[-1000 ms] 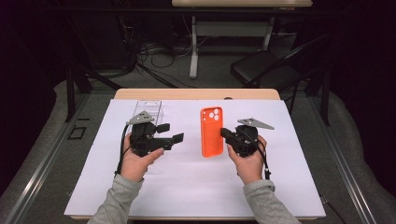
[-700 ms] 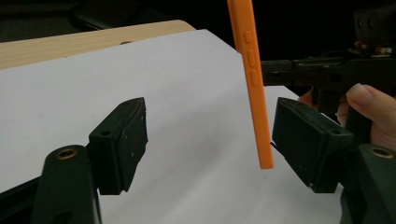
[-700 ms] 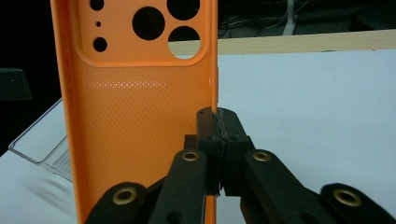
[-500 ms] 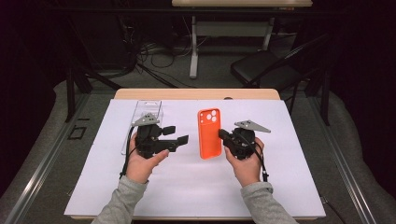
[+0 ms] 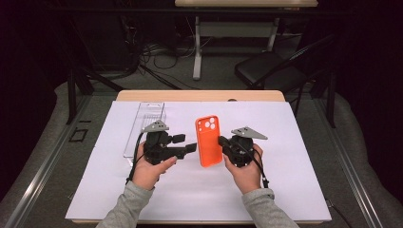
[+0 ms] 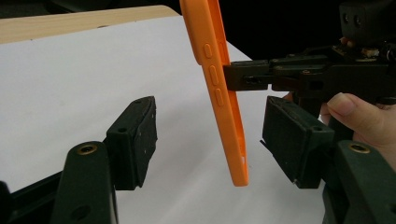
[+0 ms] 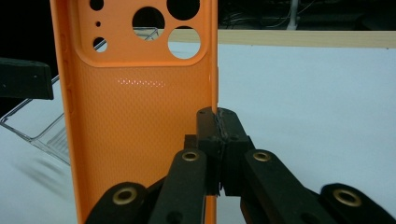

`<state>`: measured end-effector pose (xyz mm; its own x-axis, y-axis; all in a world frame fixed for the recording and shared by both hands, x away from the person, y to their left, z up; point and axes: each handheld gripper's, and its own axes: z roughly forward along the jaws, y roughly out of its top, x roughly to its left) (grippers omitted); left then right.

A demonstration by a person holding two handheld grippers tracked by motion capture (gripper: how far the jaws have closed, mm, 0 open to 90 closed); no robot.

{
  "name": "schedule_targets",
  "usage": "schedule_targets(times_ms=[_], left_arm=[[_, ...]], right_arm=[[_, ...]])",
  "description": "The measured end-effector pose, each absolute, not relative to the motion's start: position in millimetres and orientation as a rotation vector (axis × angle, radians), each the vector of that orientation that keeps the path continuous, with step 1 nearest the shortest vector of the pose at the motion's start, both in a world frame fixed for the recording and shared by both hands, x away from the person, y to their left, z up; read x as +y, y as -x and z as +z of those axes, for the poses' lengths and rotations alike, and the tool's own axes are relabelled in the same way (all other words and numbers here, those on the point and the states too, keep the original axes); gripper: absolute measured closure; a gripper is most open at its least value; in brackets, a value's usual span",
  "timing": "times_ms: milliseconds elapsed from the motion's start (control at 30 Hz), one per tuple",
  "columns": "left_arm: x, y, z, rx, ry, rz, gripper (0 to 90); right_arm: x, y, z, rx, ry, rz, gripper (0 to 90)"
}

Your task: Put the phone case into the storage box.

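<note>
The high view looks forward and down from above the person's side, taking in the whole table [image 5: 199, 95]. Each gripper view rides close behind its own jaws, looking along them. All three share the orange case [image 5: 208, 141], [image 6: 219, 88], [image 7: 140, 116]: between the left fingers [image 6: 133, 140], pinched by the right fingers [image 7: 219, 135].

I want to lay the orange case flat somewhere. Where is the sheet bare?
Bare white sheet lies right of the right gripper, and along the near edge between the sleeves. It is crowded mid-table: the orange phone case hangs between both grippers, with the clear plastic package behind the left gripper.
</note>
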<state>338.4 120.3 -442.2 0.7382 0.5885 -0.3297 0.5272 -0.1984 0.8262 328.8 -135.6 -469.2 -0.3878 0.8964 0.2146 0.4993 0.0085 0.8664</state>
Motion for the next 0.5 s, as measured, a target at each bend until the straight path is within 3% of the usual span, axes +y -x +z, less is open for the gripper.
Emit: schedule_targets(times_ms=[500], left_arm=[[115.8,-338.2,-453.9,0.899,-1.827,-0.001,53.6]], right_arm=[[-130.9,-324.8,-469.5,1.917,-1.412,1.354,88.9]])
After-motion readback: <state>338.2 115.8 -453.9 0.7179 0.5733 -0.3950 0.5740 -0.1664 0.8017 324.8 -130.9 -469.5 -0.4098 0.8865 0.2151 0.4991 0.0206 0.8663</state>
